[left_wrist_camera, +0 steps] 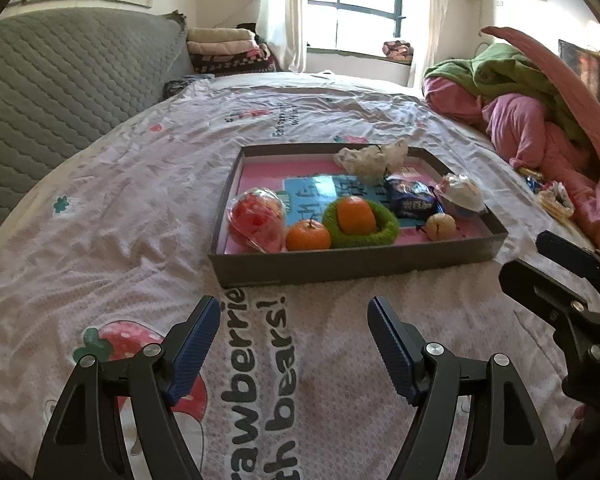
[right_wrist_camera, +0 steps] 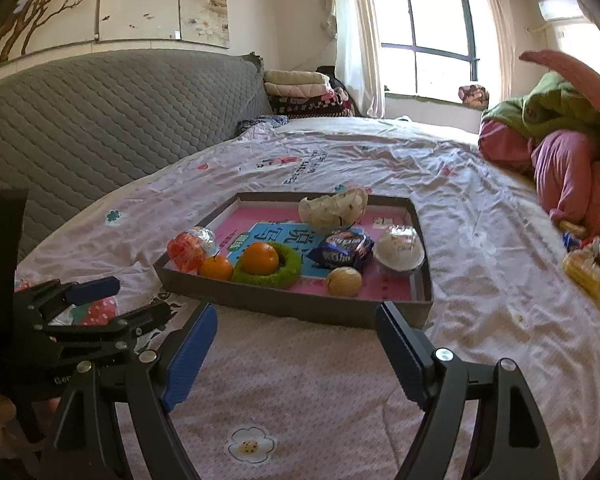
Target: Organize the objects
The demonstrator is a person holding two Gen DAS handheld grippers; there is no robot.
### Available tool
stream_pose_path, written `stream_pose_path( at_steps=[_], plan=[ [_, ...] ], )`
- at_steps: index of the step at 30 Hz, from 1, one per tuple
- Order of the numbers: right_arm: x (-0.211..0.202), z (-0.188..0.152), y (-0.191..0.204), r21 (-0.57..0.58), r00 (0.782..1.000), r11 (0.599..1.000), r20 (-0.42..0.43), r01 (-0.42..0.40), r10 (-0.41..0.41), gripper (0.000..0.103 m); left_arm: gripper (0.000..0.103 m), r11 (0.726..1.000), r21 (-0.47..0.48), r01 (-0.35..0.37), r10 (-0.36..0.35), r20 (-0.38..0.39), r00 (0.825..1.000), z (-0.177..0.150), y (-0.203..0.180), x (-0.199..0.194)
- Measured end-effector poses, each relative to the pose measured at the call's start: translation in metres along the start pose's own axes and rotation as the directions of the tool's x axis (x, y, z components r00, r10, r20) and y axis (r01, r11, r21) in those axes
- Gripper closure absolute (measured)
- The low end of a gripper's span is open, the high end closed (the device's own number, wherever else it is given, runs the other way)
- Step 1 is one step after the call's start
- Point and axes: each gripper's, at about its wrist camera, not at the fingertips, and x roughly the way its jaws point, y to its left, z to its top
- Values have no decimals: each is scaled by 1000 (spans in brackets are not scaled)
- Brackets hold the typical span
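Two claws, left claw (left_wrist_camera: 294, 344) and right claw (right_wrist_camera: 296, 344), spread wide and empty, short of shallow grey cardboard tray (left_wrist_camera: 352, 266) holding mandarins, green ring, wrapped snacks. Likely trouble: soft strawberry-print bedsheet (left_wrist_camera: 100, 220) giving way, tipping tray, rolling loose mandarin (left_wrist_camera: 308, 235). Around: grey quilted headboard (right_wrist_camera: 112, 116), bright window (right_wrist_camera: 428, 36), heaped pink bedding (left_wrist_camera: 516, 120).

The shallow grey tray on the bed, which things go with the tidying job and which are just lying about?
Job:
shallow grey cardboard tray
orange tangerine in green fuzzy ring
loose orange tangerine
dark blue snack packet
small pale yellow fruit
loose wrappers on the sheet

Lying about:
pink and green bedding heap
folded blanket stack
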Motion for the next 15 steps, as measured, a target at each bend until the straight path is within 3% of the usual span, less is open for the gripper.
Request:
stream_pose_path(
  at_steps=[15],
  plan=[
    [10,-26,-3,-6,999,1000,-40,23,-23,22,26,999,-7,39,-39,1,999,-18,-3,16]
  ],
)
